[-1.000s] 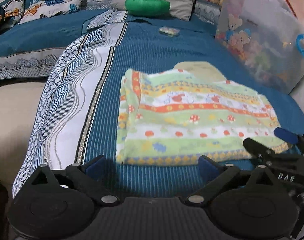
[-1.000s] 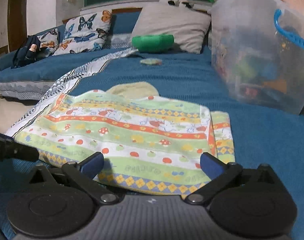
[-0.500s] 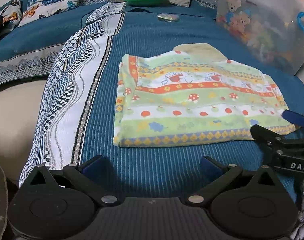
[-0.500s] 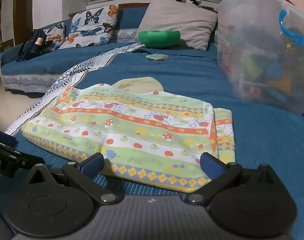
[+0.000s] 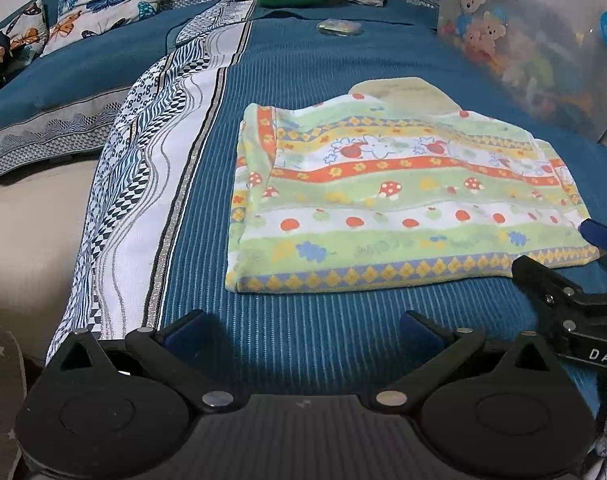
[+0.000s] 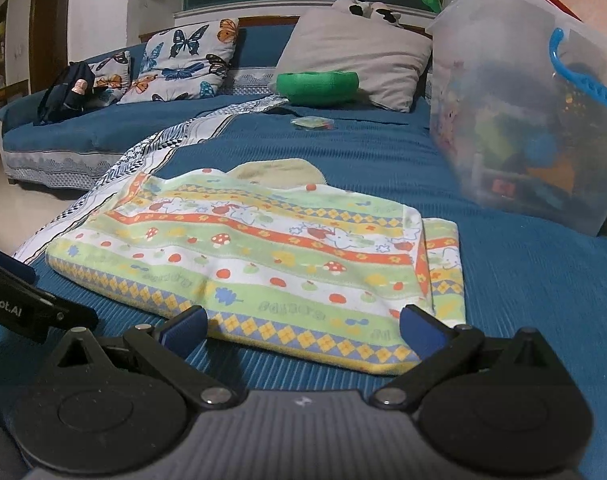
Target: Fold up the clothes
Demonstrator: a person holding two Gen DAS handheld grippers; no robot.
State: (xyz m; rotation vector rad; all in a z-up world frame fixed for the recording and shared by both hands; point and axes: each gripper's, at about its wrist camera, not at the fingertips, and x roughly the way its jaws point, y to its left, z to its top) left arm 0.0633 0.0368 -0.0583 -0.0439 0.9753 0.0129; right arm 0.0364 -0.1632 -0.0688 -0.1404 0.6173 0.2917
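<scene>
Garment (image 5: 399, 196): lying folded flat on the blue ribbed bedcover (image 5: 327, 60), striped in green, orange and white with mushrooms and apples; faint woven lettering along the lower green band, too blurred for reading.
Patterned border strip (image 5: 151, 184): running along the cover's left side, well apart from the garment's left fold.
Left gripper (image 5: 301, 330): hovering just short of the garment's diamond-trimmed near hem, fingers spread wide, gripping nothing; "Robot.AI" showing on its side in the right wrist view (image 6: 21, 300).
Bare cover: stretching between the border strip and the garment, and ahead of both grippers up to the hem.
Right gripper (image 6: 301, 322): sitting low at the near hem, fingers spread wide and straddling the hem's right part, closing on nothing; "DAS" showing on its body in the left wrist view (image 5: 571, 292).
Storage bin (image 5: 531, 40): standing right of the garment, near its far right corner, bear picture facing out; small print beside the bears unreadable.
</scene>
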